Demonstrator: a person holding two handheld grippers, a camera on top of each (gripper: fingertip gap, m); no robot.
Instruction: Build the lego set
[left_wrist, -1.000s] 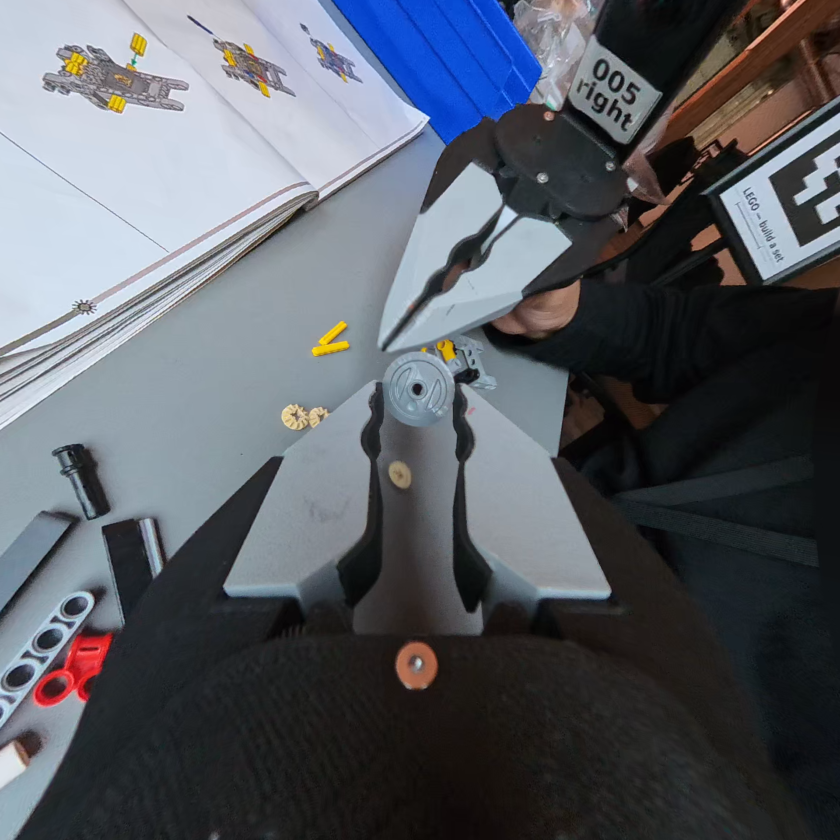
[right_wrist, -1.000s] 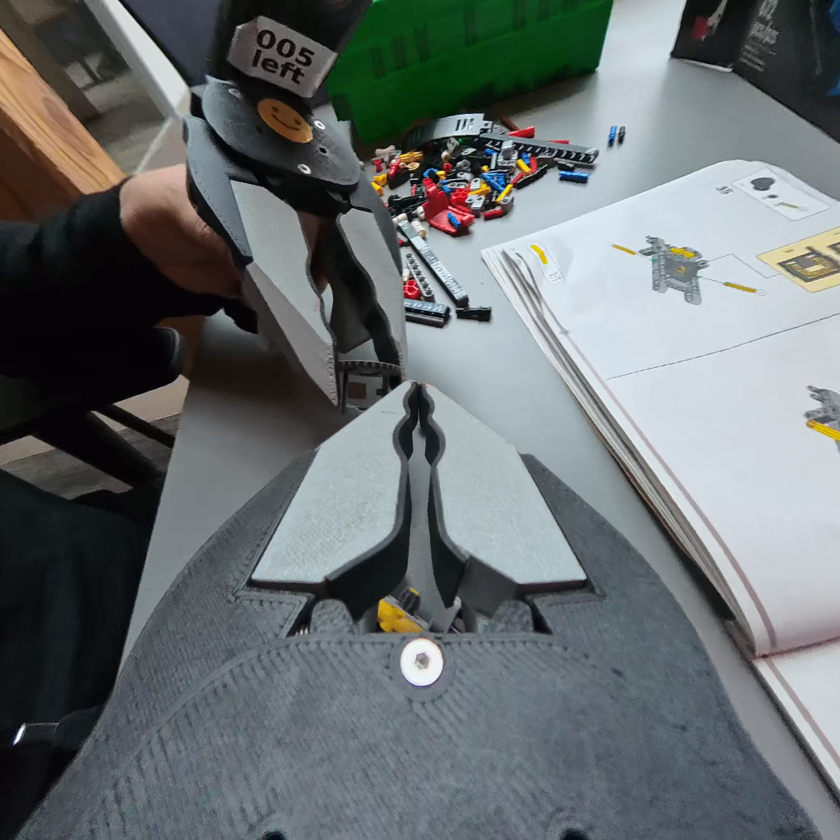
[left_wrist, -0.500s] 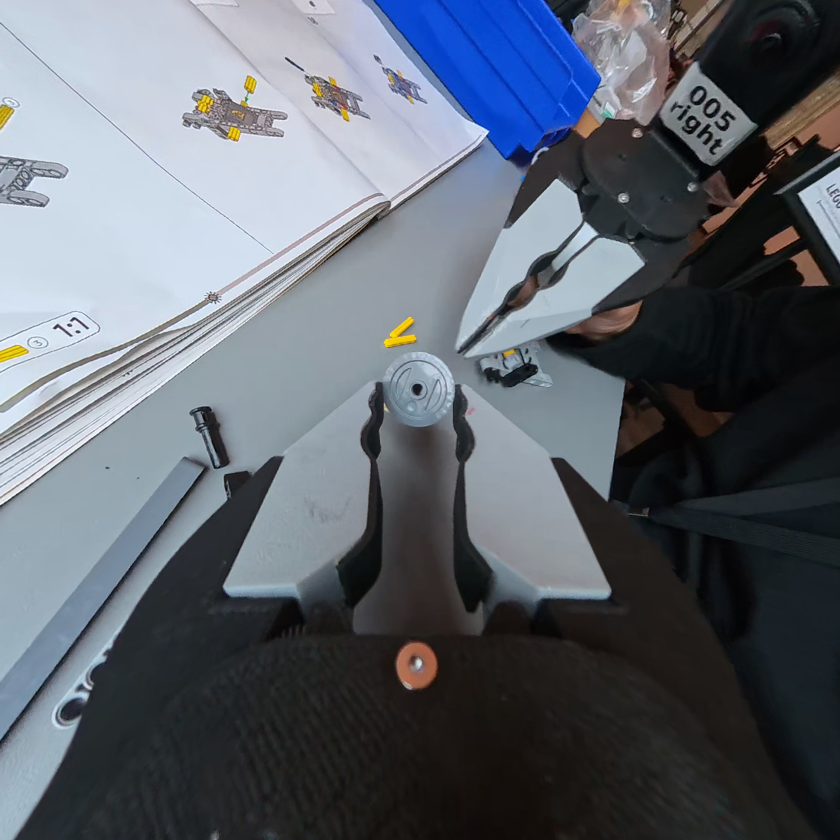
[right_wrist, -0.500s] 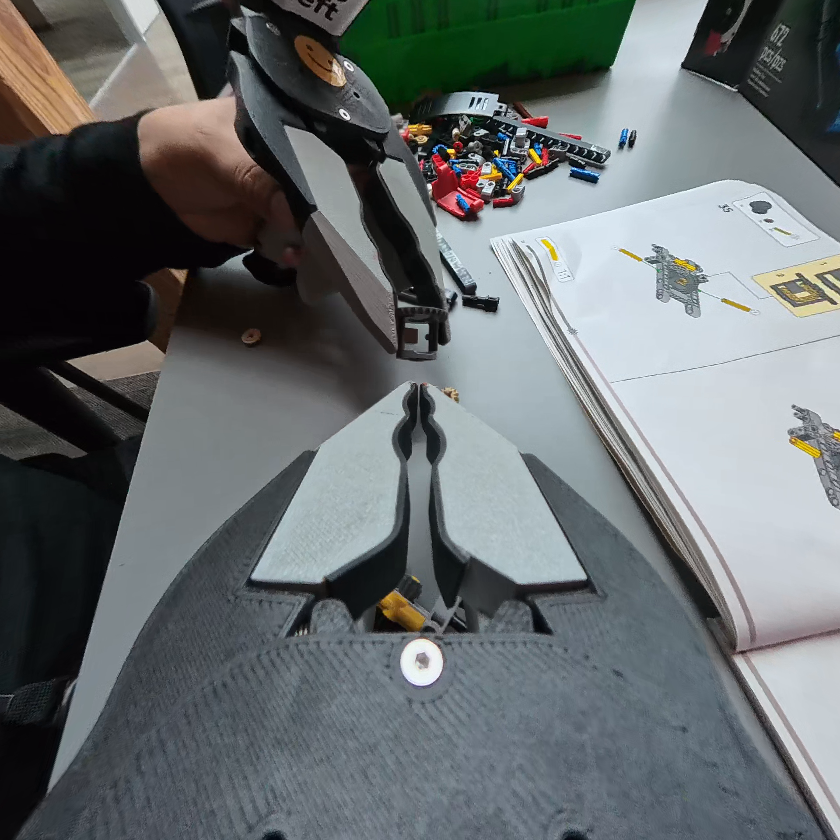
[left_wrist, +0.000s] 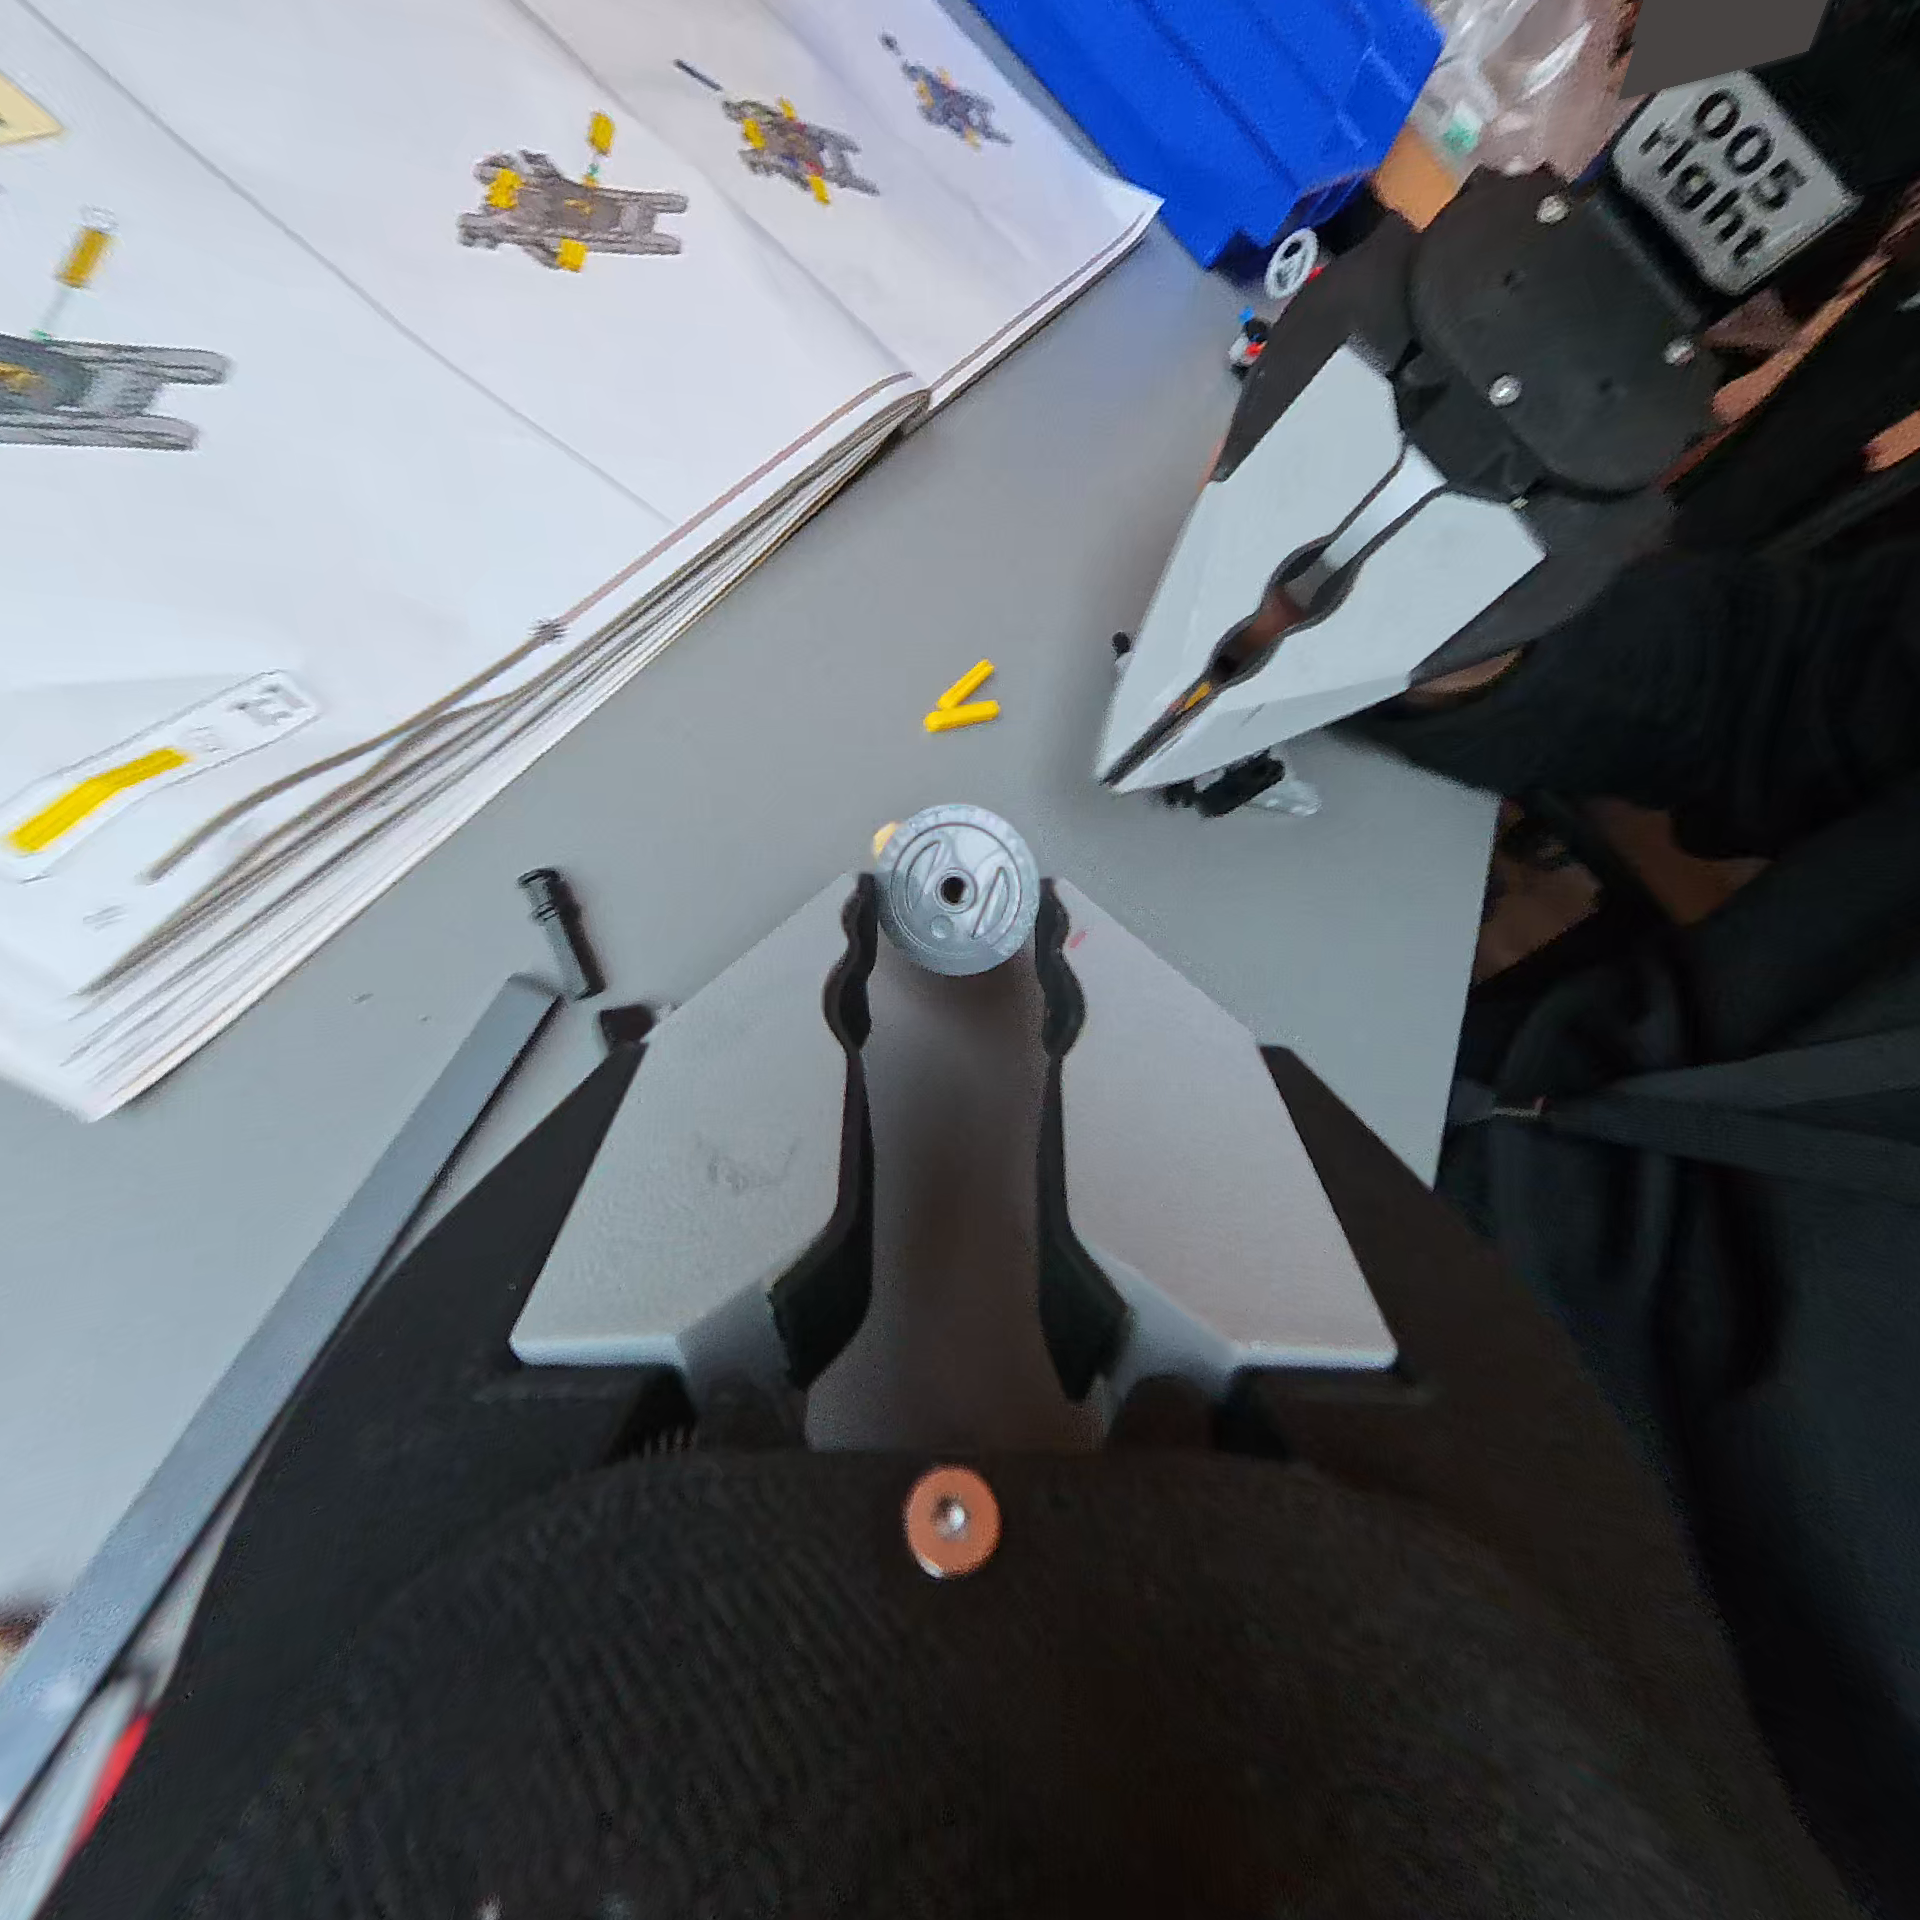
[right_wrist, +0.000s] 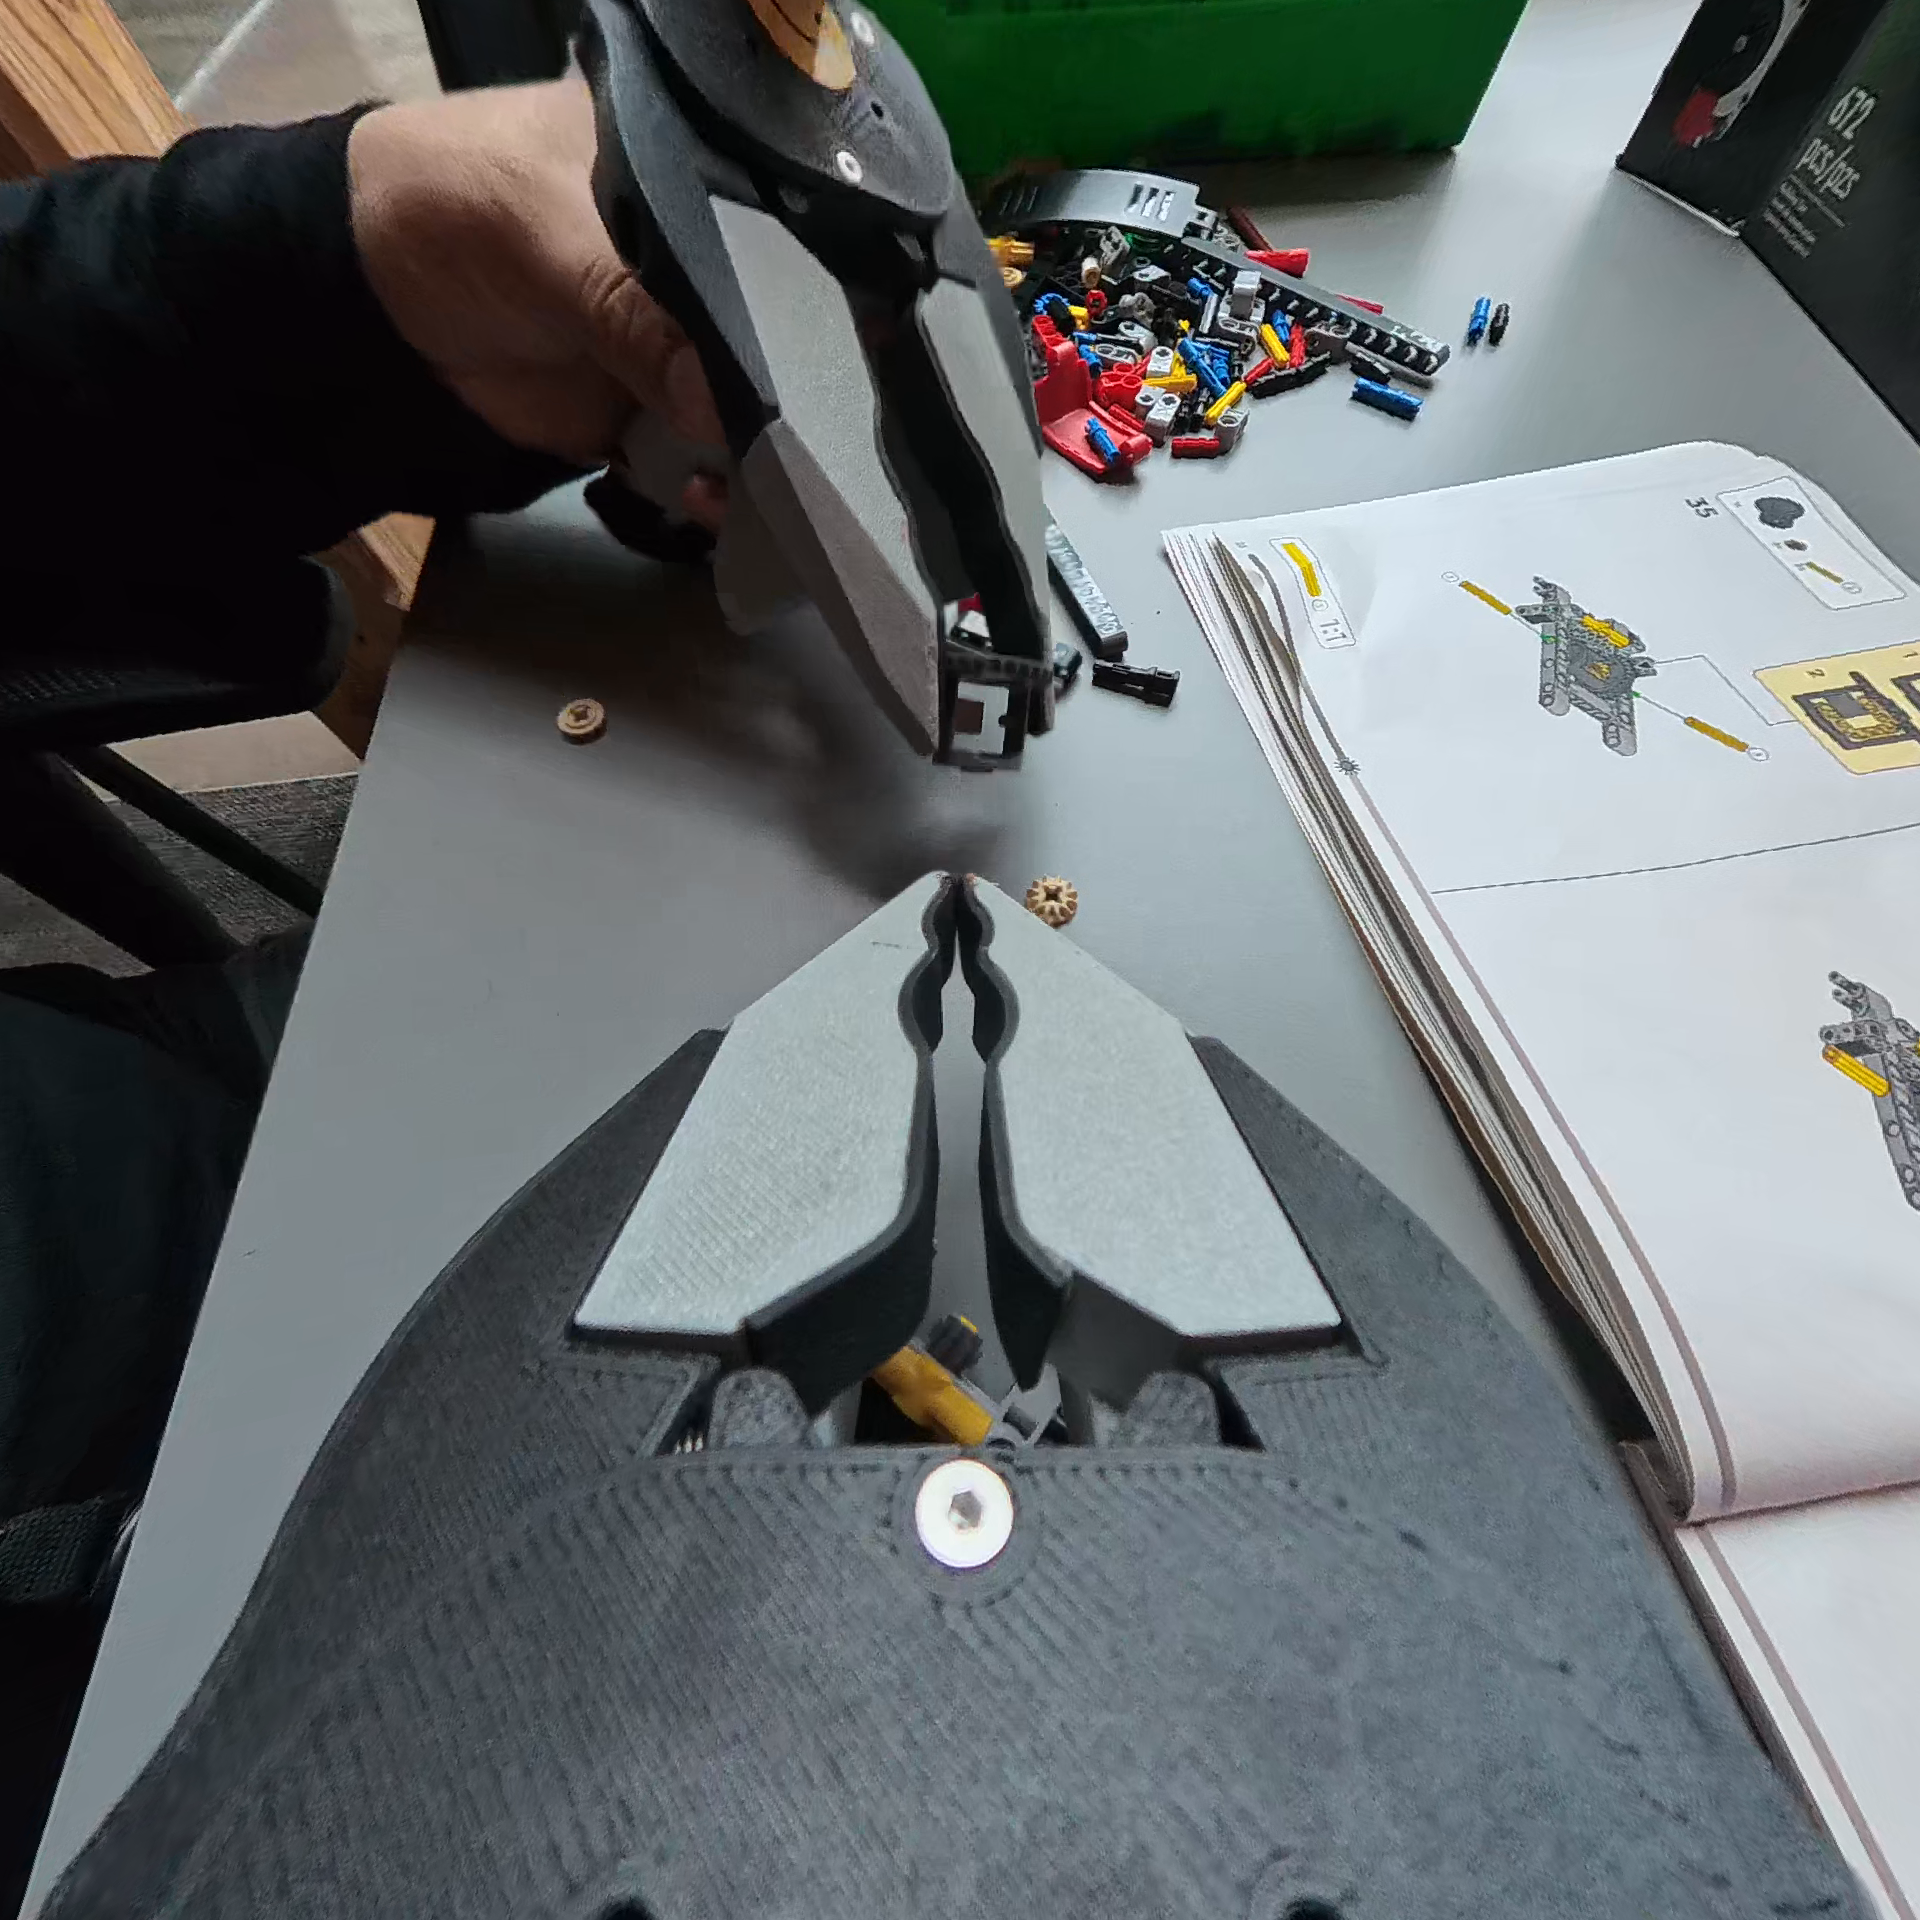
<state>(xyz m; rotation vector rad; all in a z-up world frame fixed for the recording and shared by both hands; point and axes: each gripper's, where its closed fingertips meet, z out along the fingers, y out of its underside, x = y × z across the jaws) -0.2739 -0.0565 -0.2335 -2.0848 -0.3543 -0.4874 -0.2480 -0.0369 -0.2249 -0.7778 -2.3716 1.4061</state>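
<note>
Lego set building is, judging by the table, at an early stage: you have one small grey and black sub-assembly (left_wrist: 1247, 784) put together, and most of the parts lie loose. Nearest in the left wrist view, your left gripper (left_wrist: 951, 906) is clamped on one grey round disc (left_wrist: 956, 891) at its fingertips, held above the grey table (right_wrist: 623, 987) and not yet fitted to anything. Your right gripper (right_wrist: 961, 883) has its jaws drawn together with nothing visible between the tips. The sub-assembly lies on the table just under and beside it, near the table's edge; whether the two touch cannot be told. Counted outward from the grippers:

- one tan gear (right_wrist: 1051, 896) just beside the right tips
- two yellow pins (left_wrist: 961, 698) lying in a V
- one tan round piece (right_wrist: 582, 719) near the edge
- one black pin (right_wrist: 1135, 681)
- one long dark grey beam (left_wrist: 343, 1247)

One instruction booklet (right_wrist: 1558, 831) lies open beside them. Farther off, one pile of mixed parts (right_wrist: 1195, 353) holds too many pieces to count, with two short pins (right_wrist: 1486, 320) apart from it. Farthest stand one green bin (right_wrist: 1195, 83), one blue bin (left_wrist: 1226, 104) and a dark box (right_wrist: 1818, 156). What remains is nearly the whole build, the disc presumably being the next piece to mount.
</note>
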